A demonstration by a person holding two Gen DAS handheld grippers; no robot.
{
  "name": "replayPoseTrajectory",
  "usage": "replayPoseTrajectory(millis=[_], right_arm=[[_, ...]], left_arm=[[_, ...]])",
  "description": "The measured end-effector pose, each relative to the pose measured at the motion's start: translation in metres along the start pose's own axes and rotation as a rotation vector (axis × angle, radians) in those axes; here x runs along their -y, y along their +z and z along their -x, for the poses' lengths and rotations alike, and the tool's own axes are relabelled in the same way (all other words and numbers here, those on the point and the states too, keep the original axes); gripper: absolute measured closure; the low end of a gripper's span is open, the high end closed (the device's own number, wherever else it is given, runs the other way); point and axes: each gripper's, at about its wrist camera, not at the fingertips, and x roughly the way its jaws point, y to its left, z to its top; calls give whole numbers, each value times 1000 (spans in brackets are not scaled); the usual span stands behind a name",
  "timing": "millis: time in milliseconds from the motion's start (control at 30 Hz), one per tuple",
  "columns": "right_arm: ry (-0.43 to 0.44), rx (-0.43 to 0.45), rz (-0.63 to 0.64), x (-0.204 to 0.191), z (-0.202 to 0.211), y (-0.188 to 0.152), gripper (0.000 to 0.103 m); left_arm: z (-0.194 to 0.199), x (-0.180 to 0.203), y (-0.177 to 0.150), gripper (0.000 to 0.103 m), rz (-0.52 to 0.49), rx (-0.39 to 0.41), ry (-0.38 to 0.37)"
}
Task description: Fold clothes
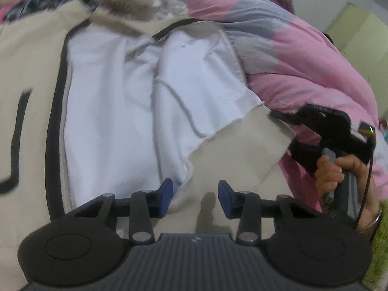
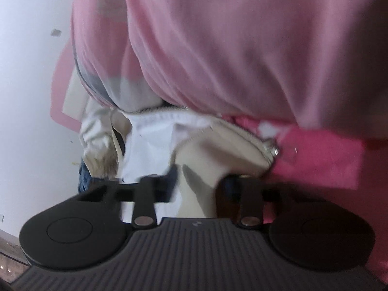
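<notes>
Cream jacket w/ white lining and black trim lies spread open on a bed, over a pink-and-grey quilt; more clothes heaped at the far end. Step in hand, as I read it: taking hold of the jacket's near hem/front corner w/ both grippers, ready for the first fold.

Left hand-held gripper: jaws at a narrow-to-mid gap, blue pads either side of the cream hem flap. Fabric sits between them, but the pads don't look to press it yet, so no real grip.

Right hand-held gripper: seen from the left wrist view, its black tips are at the flap's right corner, person's hand on the handle. In its own view, right hand-held gripper has cream cloth w/ a zipper edge running between the jaws, gap narrow. View is blurred, so I cannot tell whether it is truly pinching or just straddling.

Next move, prob.: close left pads fully on the hem, confirm right pinch near the zip, then lift both together and carry the edge across toward the collar end. Needs even tension, since the lining is loose and could bunch or slide, and the quilt underneath may get caught in w/ the jacket if the pads bite too deep.
</notes>
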Motion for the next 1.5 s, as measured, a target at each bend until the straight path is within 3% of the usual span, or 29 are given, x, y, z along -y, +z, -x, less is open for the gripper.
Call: replayPoseTrajectory(millis=[33,100,233,300,400,533,633,733,800,900,967,1067,1200,1300,1367,1400,1500], right_arm=[[15,17,11,-1,1,0,93],[54,55,83,-12,8,-2,98],[166,117,323,-60,28,-11,99],[247,97,468,-95,31,-18,99],[420,7,786,-157,38,-40,99],[599,-244,1361,-208,63,-109,100],[600,-463,1804,-192,77,-179,99],[523,-597,2114,-146,74,-233,99],[471,-625,2233,-123,71,-252,97],[421,-564,2376,-106,78,-267,93],[414,-551,2391,-107,82,-266,87],[400,-550,2305,-117,84,-258,79],[279,-473,2289,-117,89,-254,75],[184,-412,2194,-111,92,-243,72],[145,-392,2048,-115,95,-225,69],[131,-387,1956,-118,96,-214,63],[94,-413,1571,-115,100,-166,59]], left_arm=[[-2,-4,-1,64,24,-11,-7],[-6,-10,-3,66,64,-32,-19],[-11,-14,-4,67,95,-43,-34],[-10,-17,-2,67,126,-44,-42],[13,-29,3,66,201,-9,-64],[69,-70,-2,61,363,101,-57],[107,-110,-14,59,500,177,-29],[125,-142,-28,58,596,206,5],[127,-151,-35,58,633,209,-17],[124,-153,-39,56,628,198,-47],[120,-151,-40,56,604,182,-65],[106,-142,-41,56,574,152,-78],[97,-130,-44,57,500,119,-43],[96,-121,-44,57,451,109,-15],[99,-118,-46,57,433,108,-8],[99,-117,-47,57,429,108,-10],[100,-115,-49,57,422,105,-10]])
